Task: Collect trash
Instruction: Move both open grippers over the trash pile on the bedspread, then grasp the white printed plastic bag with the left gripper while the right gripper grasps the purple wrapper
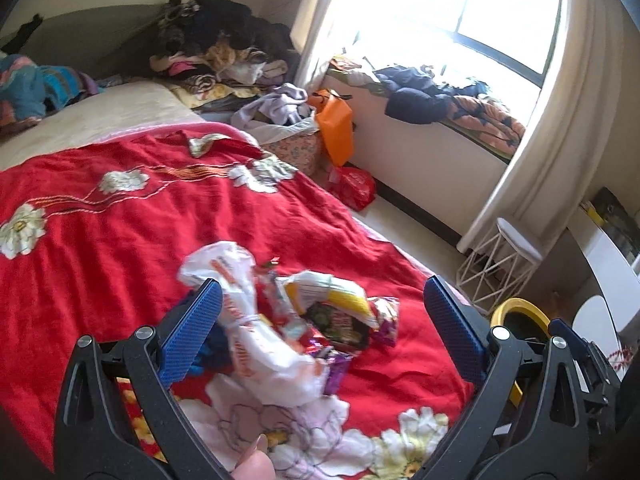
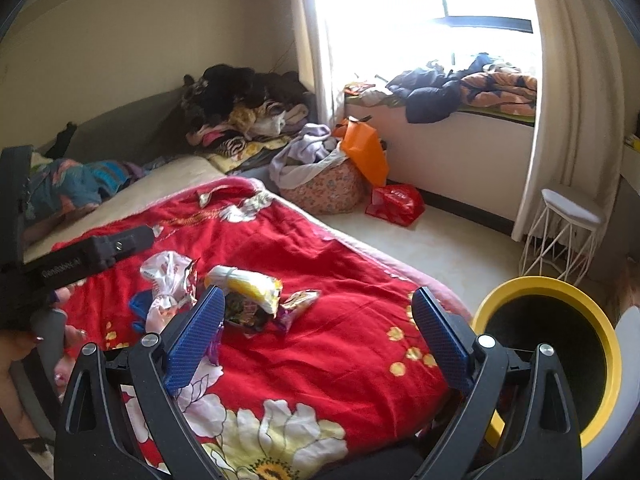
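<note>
Both the left gripper (image 1: 320,316) and right gripper (image 2: 318,322) stand wide open and empty. Between the left jaws lies a crumpled white wrapper (image 1: 256,320) on the red quilt (image 1: 120,232), with the yellow packet (image 2: 248,286) just ahead of the right jaws. These wrappers look light, soft and slippery, so a bunched middle seems the best hold before the yellow-rimmed bin (image 2: 560,320) beyond the right jaw.

Blurred wrappers (image 1: 280,320), perhaps snack packets

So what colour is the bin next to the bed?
The bin is yellow outside and black inside. The right wrist view shows it best.
</note>
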`<act>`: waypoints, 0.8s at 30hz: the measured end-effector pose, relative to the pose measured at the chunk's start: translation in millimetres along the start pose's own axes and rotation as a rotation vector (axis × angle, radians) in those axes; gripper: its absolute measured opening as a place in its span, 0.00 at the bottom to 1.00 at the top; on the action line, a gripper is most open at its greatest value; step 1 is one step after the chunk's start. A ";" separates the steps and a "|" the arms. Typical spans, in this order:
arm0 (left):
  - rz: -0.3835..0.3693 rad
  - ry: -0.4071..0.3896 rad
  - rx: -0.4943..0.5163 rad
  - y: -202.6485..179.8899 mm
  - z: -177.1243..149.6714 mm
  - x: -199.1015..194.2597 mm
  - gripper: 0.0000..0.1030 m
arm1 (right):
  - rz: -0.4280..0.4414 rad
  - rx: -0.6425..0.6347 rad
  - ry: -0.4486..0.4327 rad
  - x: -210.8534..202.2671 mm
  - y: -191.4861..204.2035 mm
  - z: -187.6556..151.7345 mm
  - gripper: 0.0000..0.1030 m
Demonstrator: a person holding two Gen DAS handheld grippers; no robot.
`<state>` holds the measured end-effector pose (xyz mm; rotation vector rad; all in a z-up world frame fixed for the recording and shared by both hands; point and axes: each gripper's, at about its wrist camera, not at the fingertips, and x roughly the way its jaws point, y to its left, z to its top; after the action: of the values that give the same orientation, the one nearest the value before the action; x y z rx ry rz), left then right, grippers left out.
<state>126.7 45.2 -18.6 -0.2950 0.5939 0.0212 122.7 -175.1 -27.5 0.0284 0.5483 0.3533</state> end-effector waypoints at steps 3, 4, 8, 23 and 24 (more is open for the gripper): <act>0.016 0.006 -0.015 15.0 0.2 -0.9 0.90 | 0.020 -0.006 0.027 13.6 8.2 0.3 0.89; 0.025 0.012 -0.021 20.3 -0.2 -0.6 0.90 | 0.026 -0.009 0.037 18.3 10.0 -0.2 0.89; 0.028 0.035 -0.052 38.8 -2.5 0.4 0.90 | 0.052 -0.025 0.074 35.7 20.4 -3.4 0.89; -0.017 0.130 -0.097 68.6 -20.5 10.5 0.84 | 0.171 -0.063 0.243 93.3 48.1 -25.1 0.69; -0.027 0.138 -0.098 68.5 -21.9 11.5 0.84 | 0.185 -0.064 0.257 97.9 50.5 -27.5 0.69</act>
<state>117.2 103.9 -60.5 -0.4017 0.7269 0.0039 170.1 -96.6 -94.5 -0.0291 0.7910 0.5591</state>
